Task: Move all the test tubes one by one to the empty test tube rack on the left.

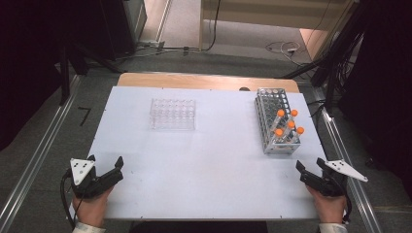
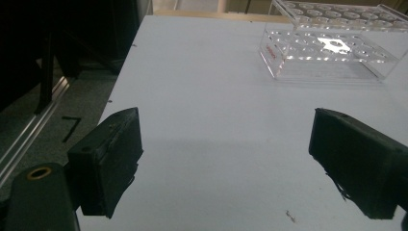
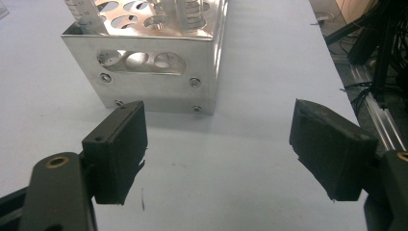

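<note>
Five orange-capped tubes (image 1: 287,122), probably, upright in metal rack (image 1: 275,121) just ahead of right gripper (image 1: 311,167), jaws wide and empty; left gripper (image 1: 104,164) likewise agape, farther off.

I see the metal rack (image 1: 274,124) upright at far right, orange-capped tubes (image 1: 287,124) standing in its near end.
</note>
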`<state>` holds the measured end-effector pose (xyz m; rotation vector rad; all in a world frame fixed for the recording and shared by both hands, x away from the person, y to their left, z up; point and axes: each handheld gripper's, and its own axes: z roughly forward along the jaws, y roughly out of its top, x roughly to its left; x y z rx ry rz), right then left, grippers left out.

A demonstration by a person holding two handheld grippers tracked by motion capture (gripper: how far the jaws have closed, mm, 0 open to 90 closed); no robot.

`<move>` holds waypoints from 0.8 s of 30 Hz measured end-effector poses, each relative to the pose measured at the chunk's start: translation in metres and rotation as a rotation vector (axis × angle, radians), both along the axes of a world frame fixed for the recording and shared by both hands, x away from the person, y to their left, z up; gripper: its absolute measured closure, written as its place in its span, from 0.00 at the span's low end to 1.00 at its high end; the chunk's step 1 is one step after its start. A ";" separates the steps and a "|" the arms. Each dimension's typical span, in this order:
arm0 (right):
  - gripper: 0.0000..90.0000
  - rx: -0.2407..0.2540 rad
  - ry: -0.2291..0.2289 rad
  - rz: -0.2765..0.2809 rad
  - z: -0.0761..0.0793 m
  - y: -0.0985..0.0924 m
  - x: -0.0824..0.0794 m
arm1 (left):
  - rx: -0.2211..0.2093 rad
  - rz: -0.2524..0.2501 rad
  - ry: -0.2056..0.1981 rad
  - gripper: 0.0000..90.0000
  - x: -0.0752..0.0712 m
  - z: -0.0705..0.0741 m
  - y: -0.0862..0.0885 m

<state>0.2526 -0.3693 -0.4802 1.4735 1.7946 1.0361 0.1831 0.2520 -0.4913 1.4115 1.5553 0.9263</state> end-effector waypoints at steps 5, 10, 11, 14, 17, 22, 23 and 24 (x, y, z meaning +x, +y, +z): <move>0.21 -0.005 -0.006 0.006 0.002 0.004 0.001 | 0.002 0.000 -0.002 0.12 0.000 0.000 0.000; 0.21 -0.009 -0.007 0.016 0.003 0.006 0.002 | 0.002 -0.002 0.000 0.12 0.000 0.000 0.000; 0.21 -0.010 -0.005 0.016 0.003 0.007 0.003 | 0.002 -0.002 0.000 0.12 0.000 0.000 0.000; 0.22 -0.005 -0.010 0.018 0.005 0.009 0.006 | 0.005 -0.002 0.003 0.12 0.000 0.000 -0.001; 0.23 -0.005 -0.017 0.019 0.008 0.012 0.011 | 0.004 -0.001 0.004 0.12 0.001 0.000 -0.001; 0.24 -0.011 -0.022 0.024 0.009 0.016 0.019 | 0.006 -0.003 0.004 0.12 0.001 0.000 -0.001; 0.24 -0.019 -0.024 0.026 0.010 0.017 0.021 | 0.007 -0.004 0.004 0.12 0.001 -0.001 -0.001; 0.24 -0.019 -0.024 0.026 0.010 0.017 0.021 | 0.007 -0.004 0.004 0.12 0.001 -0.001 -0.001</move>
